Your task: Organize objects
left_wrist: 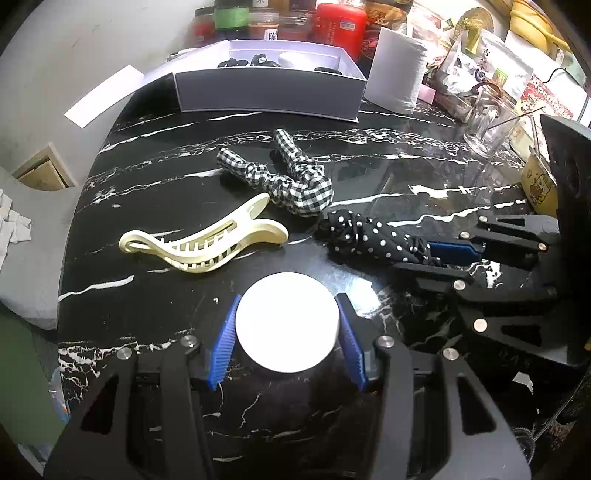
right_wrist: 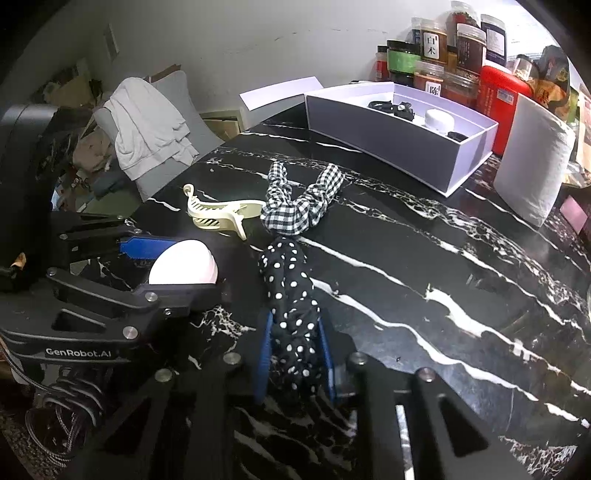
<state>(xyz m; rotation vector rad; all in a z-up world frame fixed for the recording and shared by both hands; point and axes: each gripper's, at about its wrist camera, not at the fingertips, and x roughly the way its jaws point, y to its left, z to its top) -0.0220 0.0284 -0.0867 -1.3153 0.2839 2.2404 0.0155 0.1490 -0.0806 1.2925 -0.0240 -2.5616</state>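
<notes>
On the black marble table, my left gripper is shut on a white round jar, one blue pad pressed to each side. The same jar and left gripper show in the right wrist view. My right gripper is shut on one end of a black polka-dot scrunchie, which lies stretched out on the table. That scrunchie and the right gripper also appear at the right of the left wrist view. A gingham scrunchie and a cream hair claw lie beyond.
An open white box stands at the back of the table with several black items and a white jar inside. A paper roll, a glass mug, a red container and jars crowd the back edge.
</notes>
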